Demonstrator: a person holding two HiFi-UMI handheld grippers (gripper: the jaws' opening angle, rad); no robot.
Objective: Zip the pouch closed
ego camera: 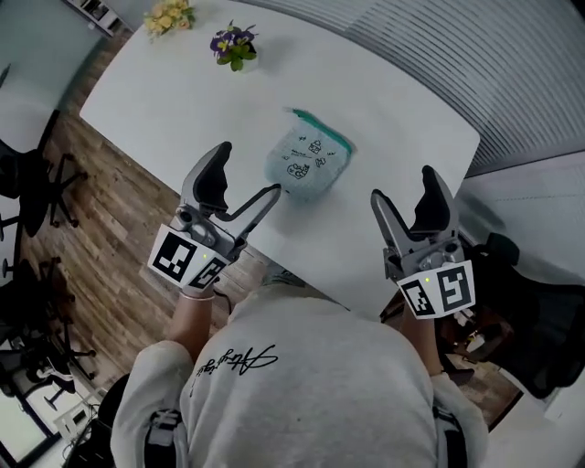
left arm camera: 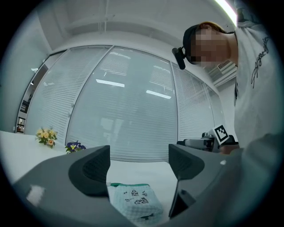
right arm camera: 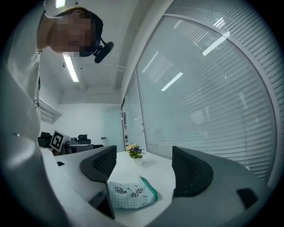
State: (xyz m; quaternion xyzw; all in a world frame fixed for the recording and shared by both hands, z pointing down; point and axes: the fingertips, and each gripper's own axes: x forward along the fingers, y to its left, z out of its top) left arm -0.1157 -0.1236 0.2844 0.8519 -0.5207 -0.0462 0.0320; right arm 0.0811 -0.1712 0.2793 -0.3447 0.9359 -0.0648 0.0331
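A pale green checked pouch with small drawings and a green zipper edge lies flat on the white table. The same pouch shows low in the left gripper view, and the pouch lies ahead in the right gripper view. My left gripper hovers at the table's near edge, left of the pouch, open and empty. Over the near edge to the pouch's right, my right gripper is held open, nothing between its jaws. Neither touches the pouch.
Two small flower pots stand at the table's far end: purple flowers and yellow flowers. Office chairs stand on the wood floor at left. A dark chair is at right. Blinds cover the window wall.
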